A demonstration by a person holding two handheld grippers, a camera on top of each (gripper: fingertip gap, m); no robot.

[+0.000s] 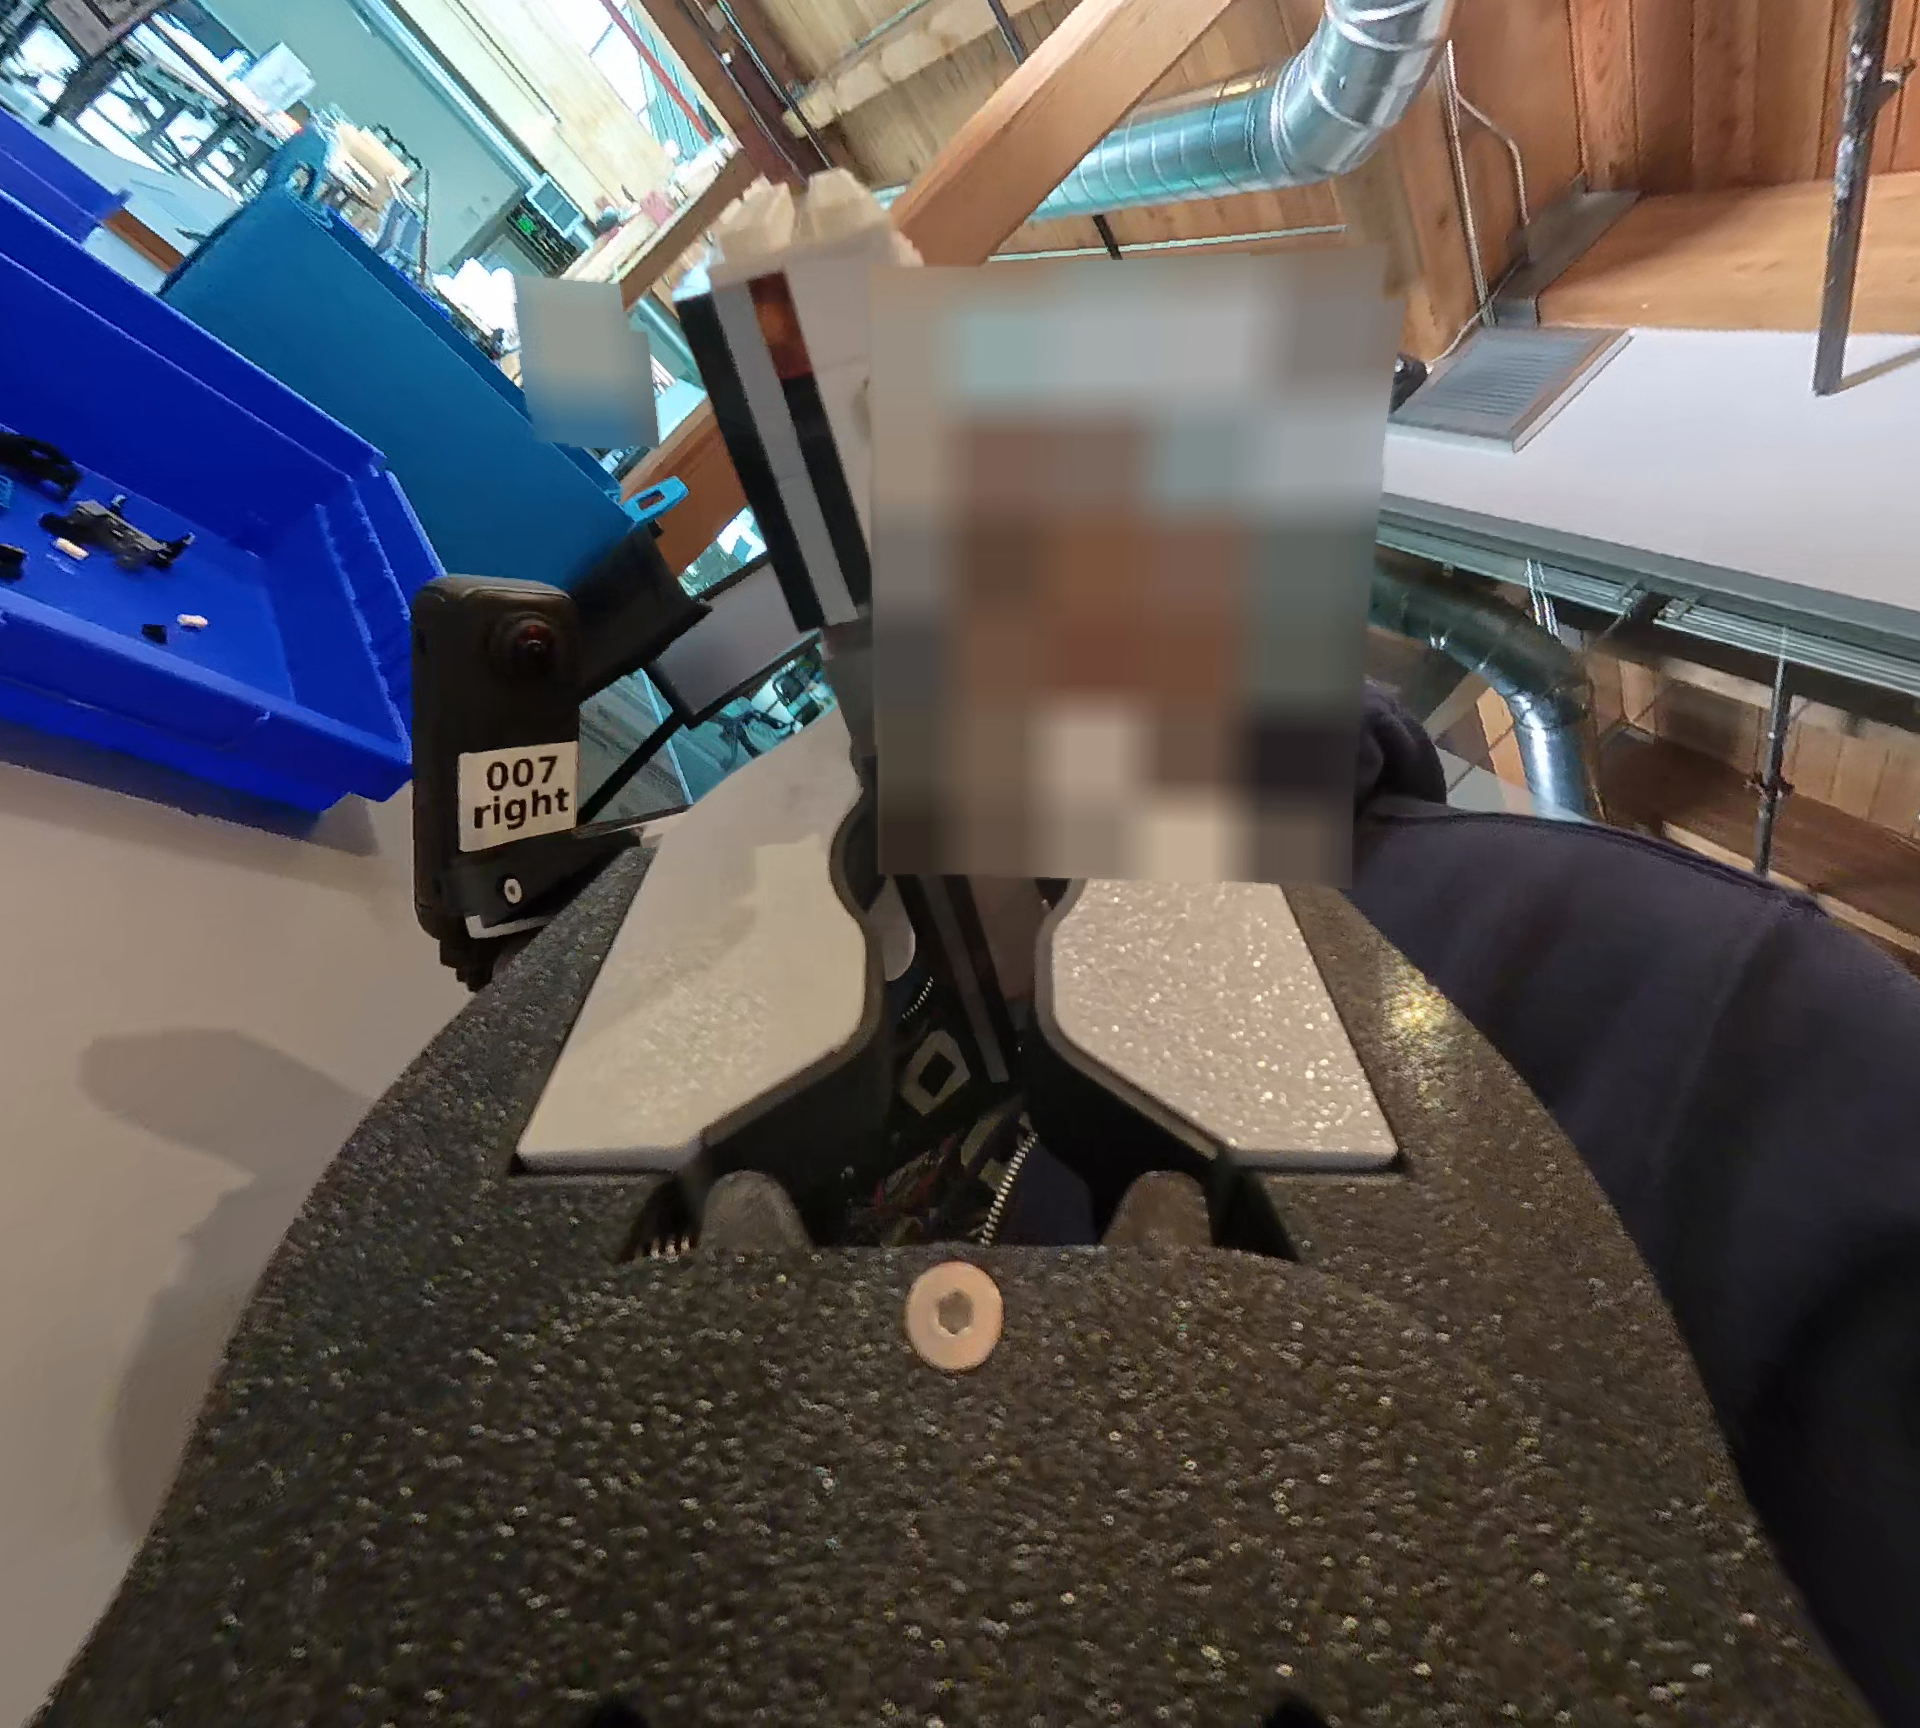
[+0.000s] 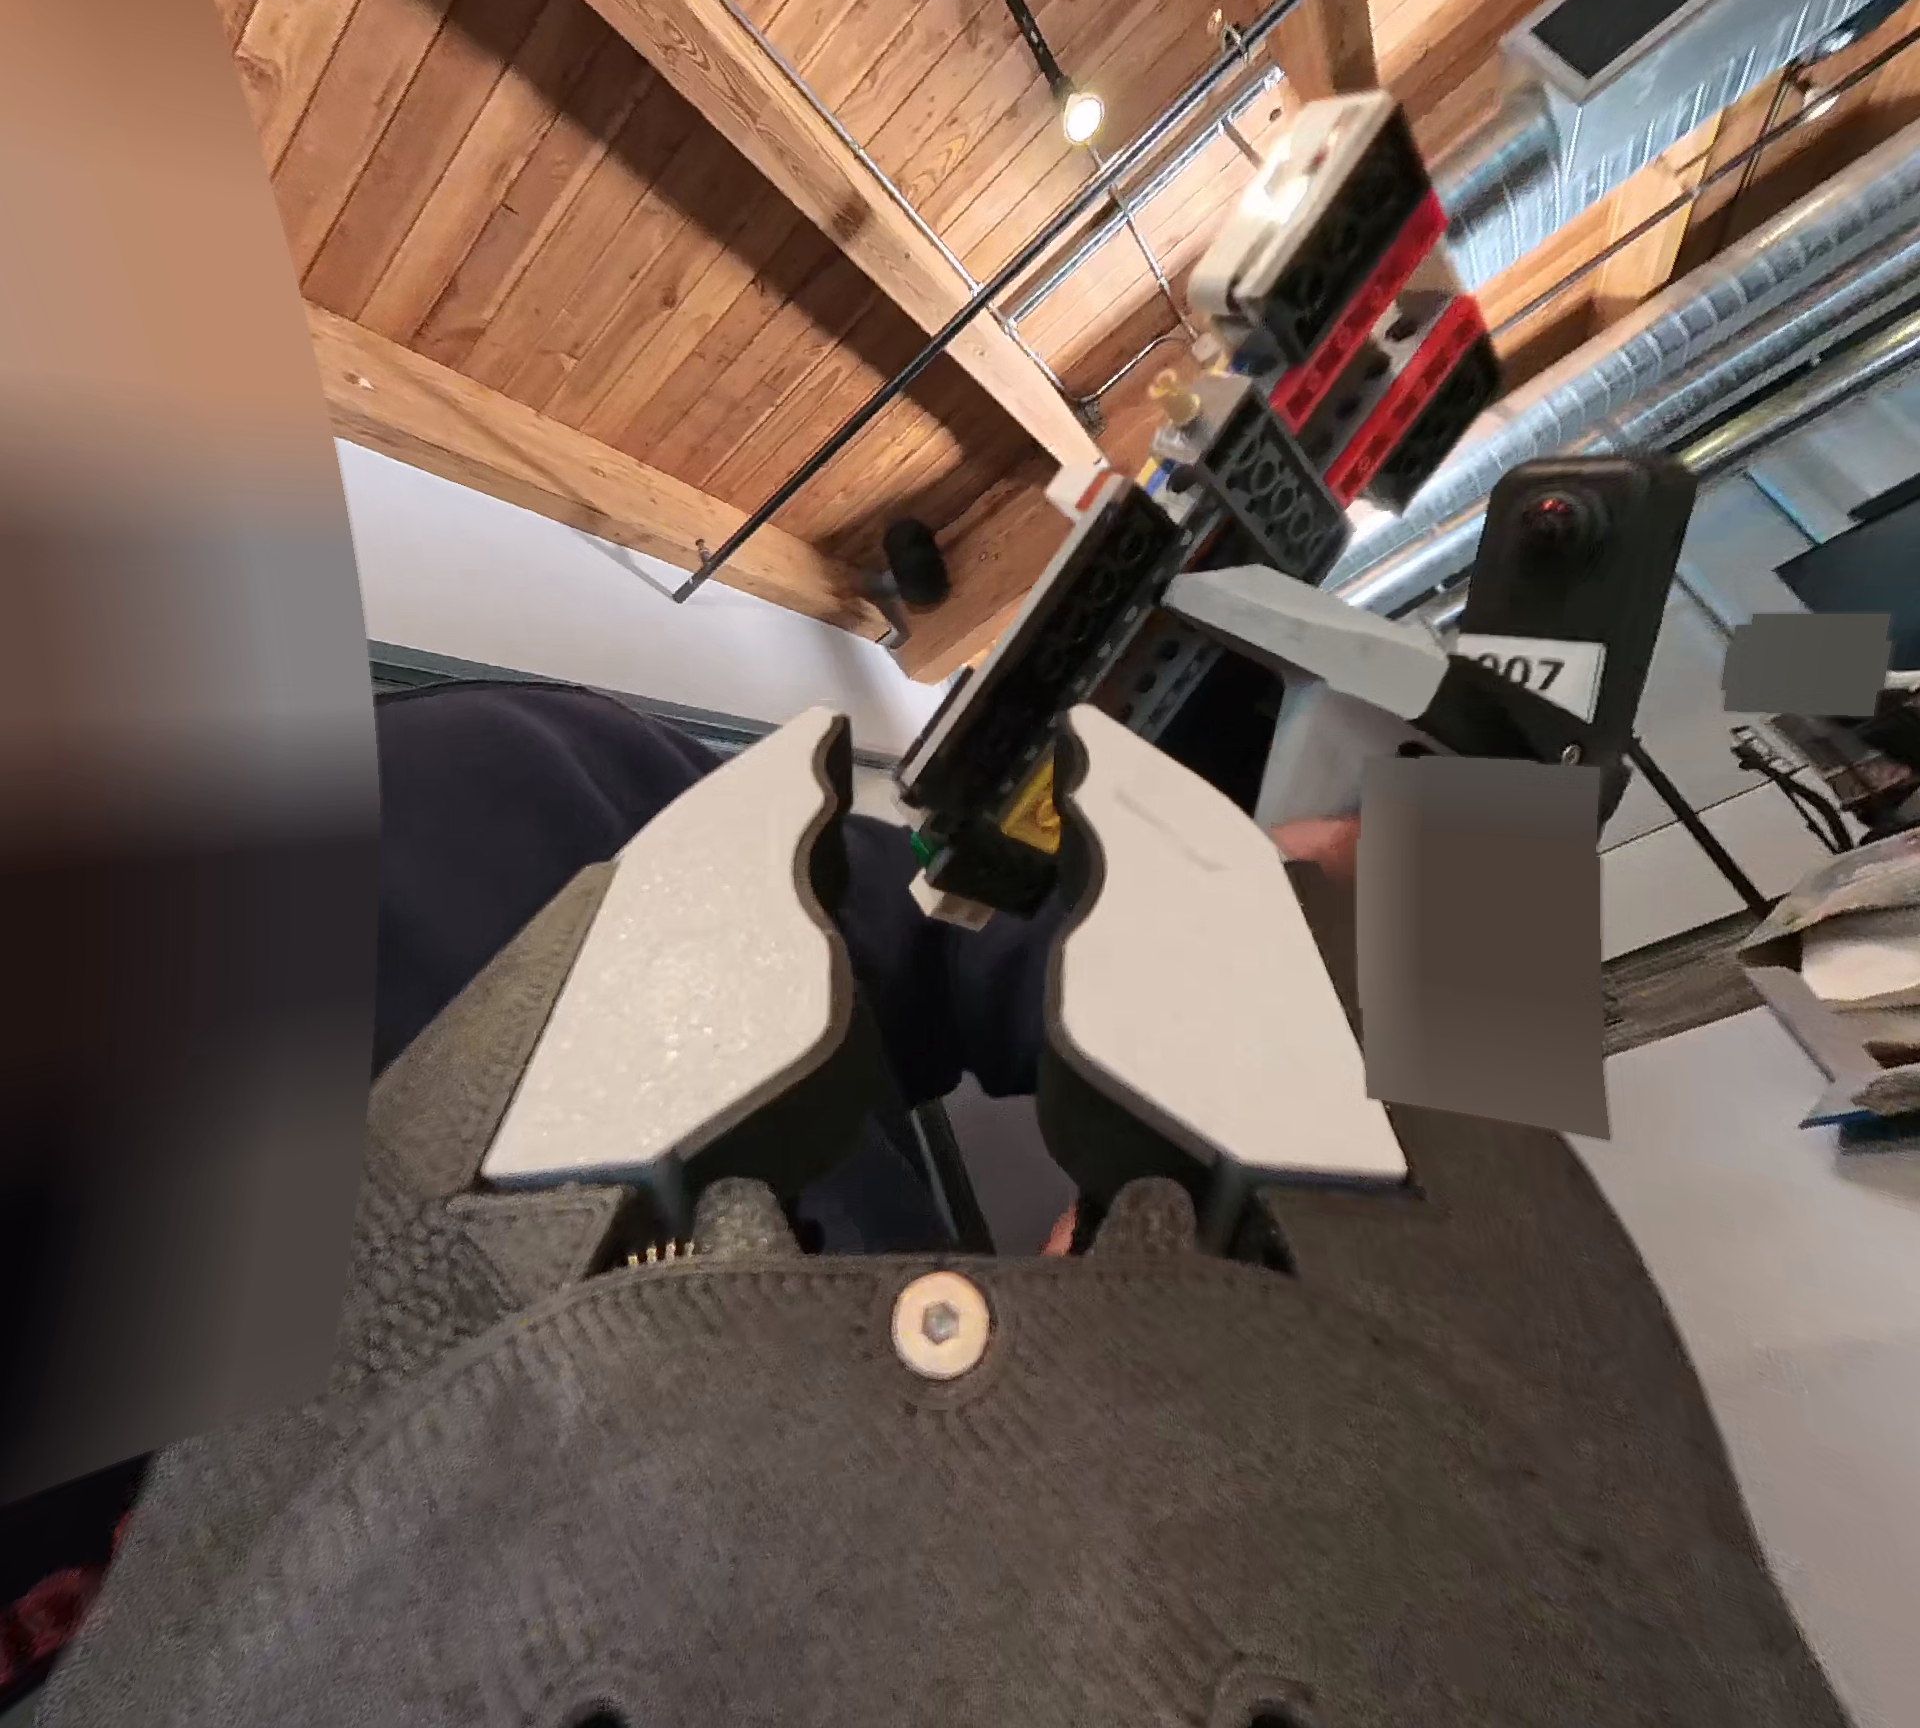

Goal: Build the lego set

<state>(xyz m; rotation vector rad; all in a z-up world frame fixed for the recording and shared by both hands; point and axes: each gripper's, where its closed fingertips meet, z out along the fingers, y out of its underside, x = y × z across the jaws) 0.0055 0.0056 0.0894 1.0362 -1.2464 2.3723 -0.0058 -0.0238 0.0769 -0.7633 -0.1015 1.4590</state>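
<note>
Both views look upward, towards a wooden ceiling (image 2: 623, 120) and a metal duct (image 1: 1351, 68). Your right gripper (image 2: 954, 731) stands spread about the lower end of a brick model (image 2: 1049, 639), a long black-and-white slab that rises obliquely from between the fingers. Your right-hand finger (image 2: 1164, 899) touches the model at a yellow piece (image 2: 1039, 811). Your left-hand finger (image 2: 707, 930) stands apart from it, with a visible gap beside a small green piece (image 2: 920, 842), so the pads do not pinch the model. Higher up, the model carries a black-and-red block section (image 2: 1371, 328) capped in white. Your left gripper (image 2: 1247, 676) reaches in from the right of that view and is closed on the model's grey middle part, one grey finger (image 2: 1309, 629) lying against the black slab, so the model is held clear of the bench. A black camera (image 2: 1569, 535) is mounted behind those fingers. In the left wrist view, a blurred patch covers the left gripper's fingertips, and only the model's grey, black and white upper end (image 1: 790, 431) shows above it. To the left of that view you see the right gripper's camera body (image 1: 494, 691), with a blue bin (image 1: 343, 618) behind it. The bin rests on the pale bench (image 1: 156, 951) and holds a few small loose parts (image 1: 114, 525). A dark sleeve (image 1: 1610, 1055) fills the right side. A stack of papers (image 2: 1849, 951) lies at the bench's far right.
</note>
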